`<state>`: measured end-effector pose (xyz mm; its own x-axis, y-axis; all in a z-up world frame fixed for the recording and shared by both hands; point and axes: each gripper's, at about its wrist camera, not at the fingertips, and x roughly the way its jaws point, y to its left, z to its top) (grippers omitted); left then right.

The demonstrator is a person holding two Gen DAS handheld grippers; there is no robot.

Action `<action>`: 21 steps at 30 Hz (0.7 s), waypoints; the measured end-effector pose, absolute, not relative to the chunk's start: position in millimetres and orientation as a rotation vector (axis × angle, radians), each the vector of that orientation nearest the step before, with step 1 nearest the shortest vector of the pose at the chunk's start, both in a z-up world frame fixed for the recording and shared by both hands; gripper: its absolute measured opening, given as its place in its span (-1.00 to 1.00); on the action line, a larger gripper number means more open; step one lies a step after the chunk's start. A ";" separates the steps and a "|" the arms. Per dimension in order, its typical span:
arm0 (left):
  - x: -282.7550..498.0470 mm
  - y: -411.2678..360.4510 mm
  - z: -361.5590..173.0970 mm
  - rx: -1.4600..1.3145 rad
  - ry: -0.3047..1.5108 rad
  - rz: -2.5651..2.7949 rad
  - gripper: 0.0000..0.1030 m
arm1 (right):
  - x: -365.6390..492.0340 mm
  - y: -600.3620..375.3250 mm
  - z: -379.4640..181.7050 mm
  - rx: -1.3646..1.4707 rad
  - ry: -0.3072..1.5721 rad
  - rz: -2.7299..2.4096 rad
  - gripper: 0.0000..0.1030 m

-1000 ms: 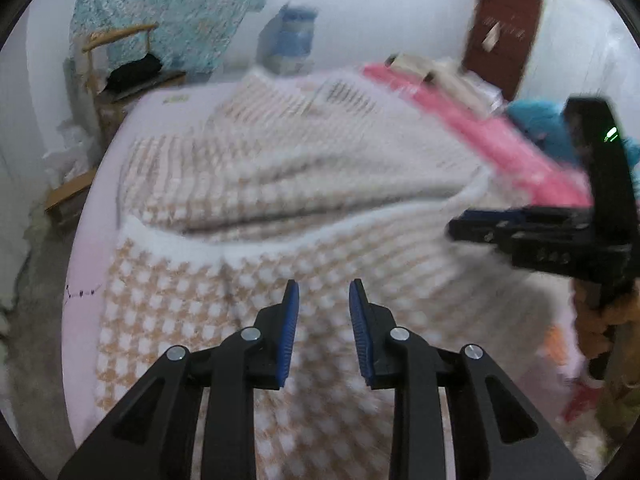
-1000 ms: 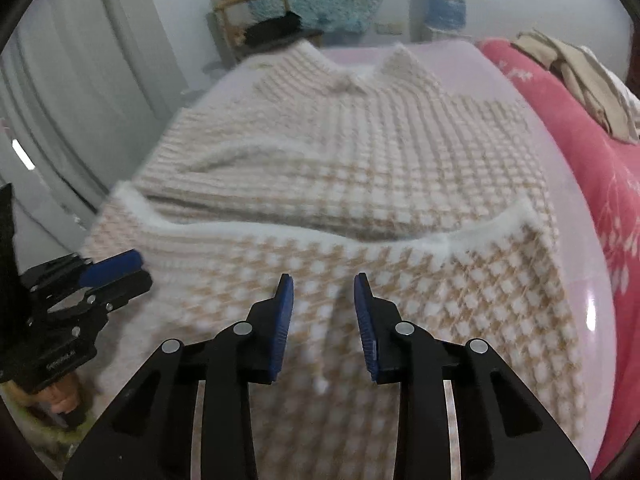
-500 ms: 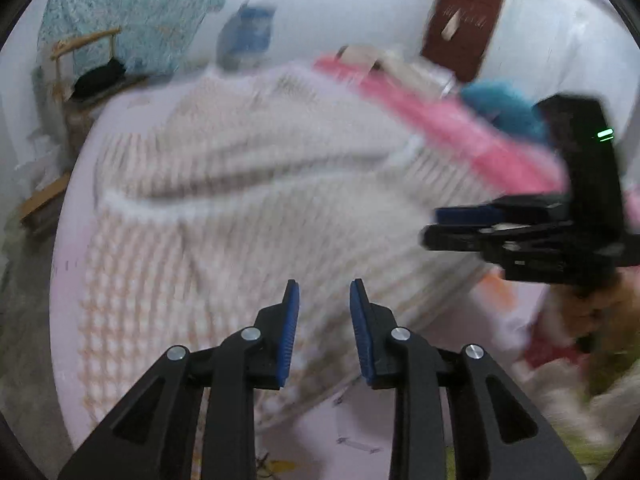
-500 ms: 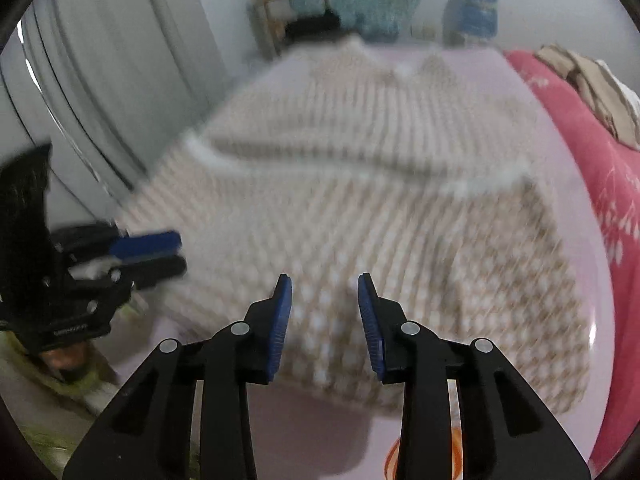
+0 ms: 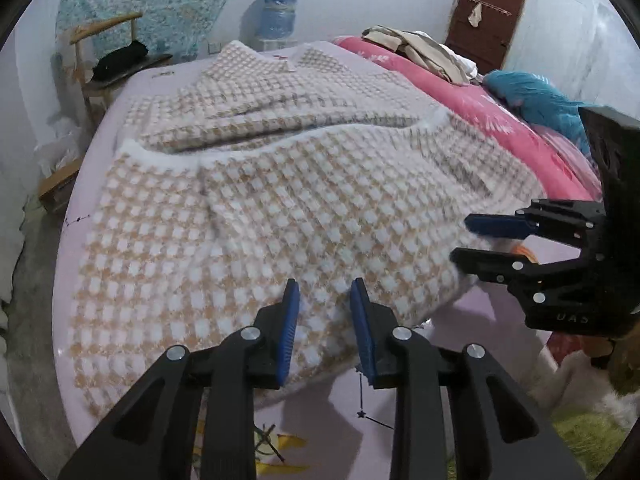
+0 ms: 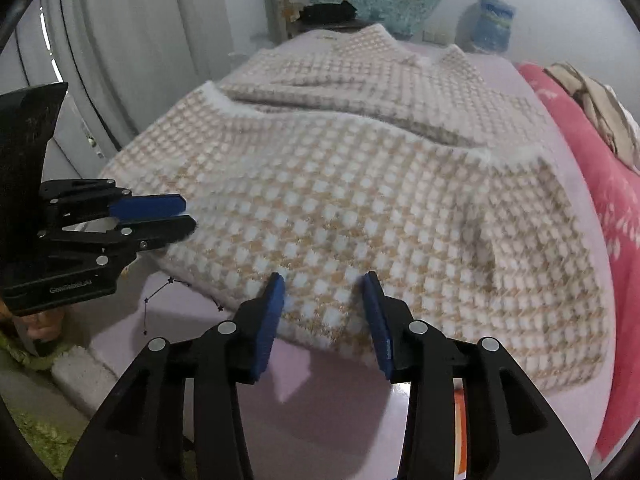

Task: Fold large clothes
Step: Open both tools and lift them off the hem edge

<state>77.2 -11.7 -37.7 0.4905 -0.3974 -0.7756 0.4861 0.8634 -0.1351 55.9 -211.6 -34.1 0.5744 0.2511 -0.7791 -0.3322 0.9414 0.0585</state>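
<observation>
A fluffy beige-and-white checked garment lies spread on the lilac bedsheet, its lower part folded up to a white hem across the middle. My left gripper hangs open over the garment's near edge with nothing between its pads. It shows from the side in the right wrist view, left gripper, at the garment's left edge. My right gripper is also over the near edge, jaws opening and nothing pinched. From the left wrist view the right gripper sits at the garment's right corner.
A pink blanket runs along the right side, with a blue cloth and a heap of beige clothes on it. A wooden chair and a water bottle stand beyond the bed. Curtains hang at the left, and a green rug covers the floor.
Both grippers have drawn back from over the garment to its near edge, so bare sheet now shows below them. The right jaws have widened. The garment lies as before.
</observation>
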 end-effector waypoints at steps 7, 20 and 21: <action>78.4 25.5 -34.8 0.055 0.916 -0.427 -0.48 | 53.0 -238.2 -38.1 -0.044 0.910 0.302 -0.18; 93.2 71.9 -43.0 -0.095 0.944 -0.331 -0.46 | 64.4 -290.5 -56.3 0.090 0.913 0.172 -0.06; 92.6 72.8 -39.8 -0.087 0.948 -0.329 -0.46 | 64.4 -290.5 -51.9 0.074 0.927 0.170 -0.06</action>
<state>92.6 72.8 -39.8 0.5379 -0.3139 -0.7824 0.2386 0.9468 -0.2158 64.4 -290.5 -51.9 0.5878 0.1776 -0.7893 -0.1136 0.9841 0.1368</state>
